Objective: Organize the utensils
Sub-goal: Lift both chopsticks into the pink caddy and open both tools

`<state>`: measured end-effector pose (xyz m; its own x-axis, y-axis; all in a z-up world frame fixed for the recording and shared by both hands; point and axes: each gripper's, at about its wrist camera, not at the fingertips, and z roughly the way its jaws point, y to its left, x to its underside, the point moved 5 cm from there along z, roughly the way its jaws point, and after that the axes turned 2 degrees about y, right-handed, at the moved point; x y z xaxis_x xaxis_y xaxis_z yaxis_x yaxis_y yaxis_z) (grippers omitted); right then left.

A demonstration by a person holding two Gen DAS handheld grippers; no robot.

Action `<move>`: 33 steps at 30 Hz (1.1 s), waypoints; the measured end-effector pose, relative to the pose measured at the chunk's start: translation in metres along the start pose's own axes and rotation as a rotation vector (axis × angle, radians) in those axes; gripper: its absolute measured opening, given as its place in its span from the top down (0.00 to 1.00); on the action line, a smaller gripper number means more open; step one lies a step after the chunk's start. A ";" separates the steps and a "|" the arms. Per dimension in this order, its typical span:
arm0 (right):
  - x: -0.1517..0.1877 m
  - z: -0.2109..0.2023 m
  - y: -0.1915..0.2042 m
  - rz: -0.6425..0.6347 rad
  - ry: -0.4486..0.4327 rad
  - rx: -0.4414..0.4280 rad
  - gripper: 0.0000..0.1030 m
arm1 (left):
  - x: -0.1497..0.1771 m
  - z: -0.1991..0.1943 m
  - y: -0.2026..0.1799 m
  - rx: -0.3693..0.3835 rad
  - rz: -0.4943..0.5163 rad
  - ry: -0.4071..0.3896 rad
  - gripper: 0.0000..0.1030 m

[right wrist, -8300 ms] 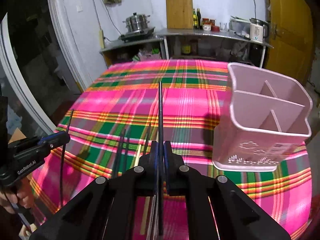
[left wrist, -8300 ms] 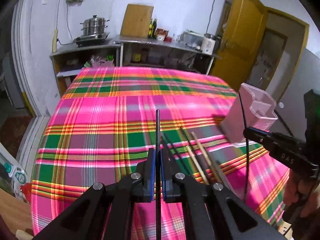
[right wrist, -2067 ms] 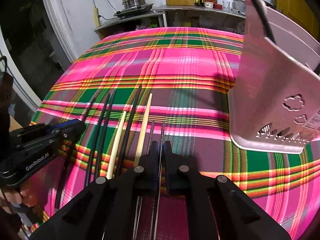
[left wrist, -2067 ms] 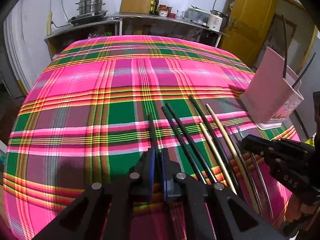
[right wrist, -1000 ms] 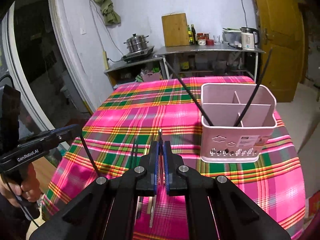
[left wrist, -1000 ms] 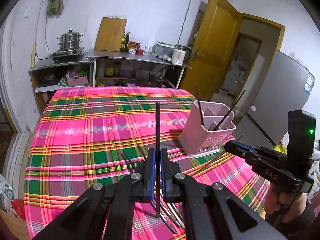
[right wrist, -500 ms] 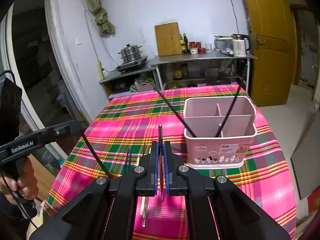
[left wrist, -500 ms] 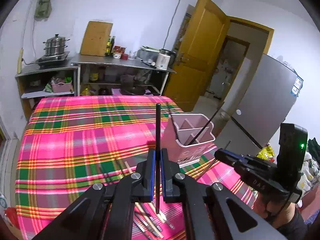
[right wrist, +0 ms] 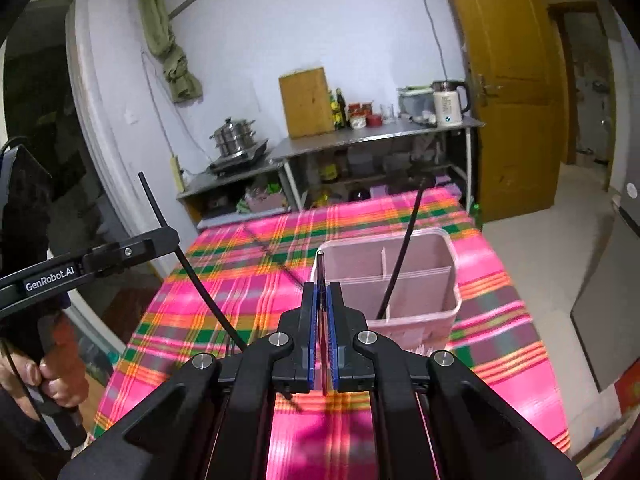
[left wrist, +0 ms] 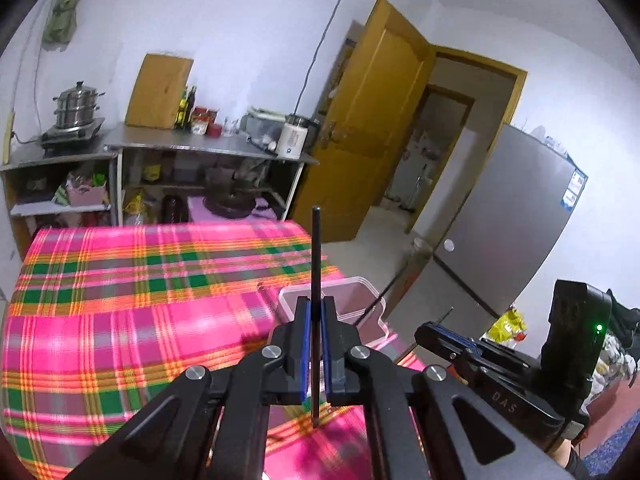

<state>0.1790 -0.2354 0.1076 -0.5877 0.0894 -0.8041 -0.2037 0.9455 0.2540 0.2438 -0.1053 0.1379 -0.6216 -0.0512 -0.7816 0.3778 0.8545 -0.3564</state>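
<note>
Left tongs [left wrist: 314, 340] clenched on black chopstick [left wrist: 315, 264], upright, above plaid worktop [left wrist: 120, 300]. Right tongs [right wrist: 323, 320] clenched on thin metal chopstick [right wrist: 320, 268], raised over worktop. Pink divided holder [right wrist: 448, 304] just ahead on worktop, one black chopstick [right wrist: 400, 264] leaning inside.

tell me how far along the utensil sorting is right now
Partly done. One black chopstick already leans inside the pink holder. In hand: the left gripper is shut on a black chopstick, and the right gripper is shut on a thin metal chopstick. Both still need dropping in; any utensils left on the tablecloth are hidden behind the grippers.
</note>
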 end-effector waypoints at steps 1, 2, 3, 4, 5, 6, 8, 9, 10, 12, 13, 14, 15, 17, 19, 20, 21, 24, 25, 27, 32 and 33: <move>-0.006 -0.001 -0.002 0.003 -0.011 0.002 0.95 | -0.006 0.002 -0.002 0.002 0.000 -0.007 0.96; -0.012 -0.004 -0.004 0.006 -0.024 0.006 0.95 | -0.013 0.002 -0.004 0.007 0.001 -0.020 0.96; -0.018 -0.006 -0.006 0.008 -0.037 0.010 0.95 | -0.020 0.003 -0.006 0.011 0.001 -0.032 0.96; -0.025 -0.008 -0.008 0.009 -0.054 0.014 0.95 | -0.024 0.003 -0.007 0.014 0.000 -0.039 0.96; -0.031 -0.010 -0.009 0.010 -0.067 0.016 0.95 | -0.031 0.005 -0.009 0.018 -0.001 -0.050 0.96; -0.037 -0.012 -0.010 0.011 -0.080 0.018 0.95 | -0.036 0.006 -0.011 0.020 0.000 -0.059 0.96; -0.045 -0.012 -0.012 0.012 -0.097 0.022 0.95 | -0.045 0.010 -0.013 0.020 0.005 -0.078 0.96; -0.049 -0.011 -0.014 0.013 -0.103 0.026 0.95 | -0.048 0.011 -0.012 0.020 0.005 -0.083 0.96; -0.051 -0.010 -0.016 0.015 -0.105 0.029 0.95 | -0.050 0.014 -0.012 0.021 0.003 -0.087 0.96; -0.055 -0.004 -0.019 0.017 -0.109 0.037 0.95 | -0.052 0.021 -0.011 0.013 0.005 -0.092 0.96; -0.056 -0.001 -0.020 0.021 -0.108 0.039 0.95 | -0.052 0.025 -0.010 0.007 0.006 -0.092 0.96; -0.056 0.001 -0.022 0.024 -0.108 0.039 0.95 | -0.051 0.029 -0.009 0.005 0.005 -0.092 0.96; -0.056 0.005 -0.023 0.025 -0.107 0.042 0.95 | -0.050 0.033 -0.007 0.000 0.004 -0.090 0.96; -0.054 0.012 -0.026 0.029 -0.099 0.049 0.95 | -0.046 0.041 -0.003 -0.004 0.000 -0.079 0.96; -0.050 0.021 -0.029 0.034 -0.084 0.054 0.95 | -0.040 0.051 0.001 -0.011 -0.002 -0.060 0.96; -0.047 0.025 -0.030 0.036 -0.077 0.058 0.95 | -0.037 0.055 0.003 -0.014 -0.002 -0.051 0.96; -0.044 0.031 -0.032 0.038 -0.064 0.063 0.95 | -0.033 0.059 0.005 -0.017 -0.004 -0.042 0.96; -0.033 0.043 -0.034 0.044 -0.032 0.066 0.95 | -0.024 0.069 0.011 -0.027 -0.005 -0.021 0.96; -0.030 0.046 -0.035 0.045 -0.022 0.068 0.95 | -0.022 0.071 0.014 -0.029 -0.004 -0.015 0.96; -0.024 0.055 -0.036 0.046 0.004 0.067 0.95 | -0.016 0.075 0.016 -0.030 0.001 -0.004 0.95; -0.008 0.071 -0.042 0.063 0.061 0.071 0.95 | -0.006 0.082 0.020 -0.042 0.009 0.013 0.95; -0.005 0.073 -0.043 0.067 0.073 0.072 0.95 | -0.004 0.082 0.021 -0.047 0.011 0.015 0.95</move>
<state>0.2479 -0.2542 0.0615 -0.6541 0.1323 -0.7448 -0.1069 0.9585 0.2642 0.3104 -0.1297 0.0920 -0.6279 -0.0347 -0.7775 0.3520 0.8783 -0.3235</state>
